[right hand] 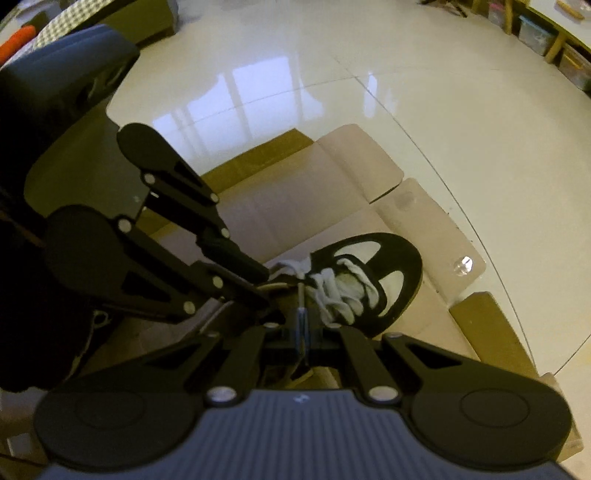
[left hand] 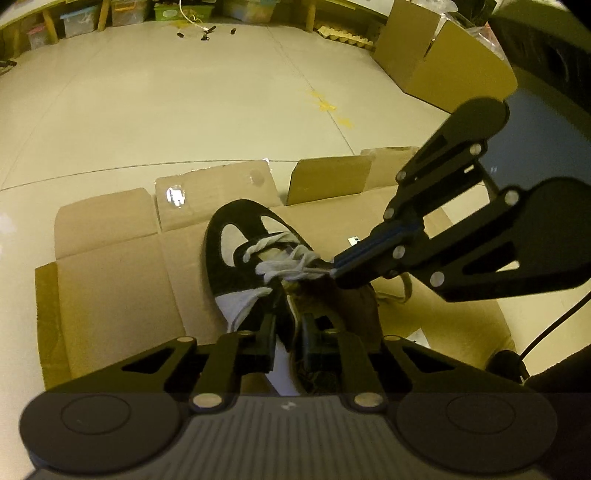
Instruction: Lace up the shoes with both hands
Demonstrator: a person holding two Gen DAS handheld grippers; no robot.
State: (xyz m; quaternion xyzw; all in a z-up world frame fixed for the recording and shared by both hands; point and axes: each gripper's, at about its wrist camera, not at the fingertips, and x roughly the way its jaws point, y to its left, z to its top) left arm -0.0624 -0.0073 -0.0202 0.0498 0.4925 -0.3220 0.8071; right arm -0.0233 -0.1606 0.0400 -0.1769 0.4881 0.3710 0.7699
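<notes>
A black and white shoe [left hand: 240, 240] with white laces [left hand: 284, 266] lies on flattened cardboard [left hand: 110, 288]. My left gripper [left hand: 288, 332] hovers over the shoe's opening with its jaws a small gap apart, and nothing shows clearly between them. My right gripper [left hand: 336, 273] comes in from the right and is shut on a lace end at the shoe's tongue. In the right wrist view the shoe [right hand: 388, 280] lies ahead, the right gripper [right hand: 303, 321] pinches a lace strand, and the left gripper [right hand: 264, 280] sits at the shoe's left side.
Flattened cardboard [right hand: 332, 177] lies on a glossy pale floor [left hand: 184, 110]. Open cardboard boxes [left hand: 436, 62] stand at the back right. Storage bins [left hand: 125, 13] and wooden furniture legs line the far wall. A black cable [left hand: 554, 325] runs at the right.
</notes>
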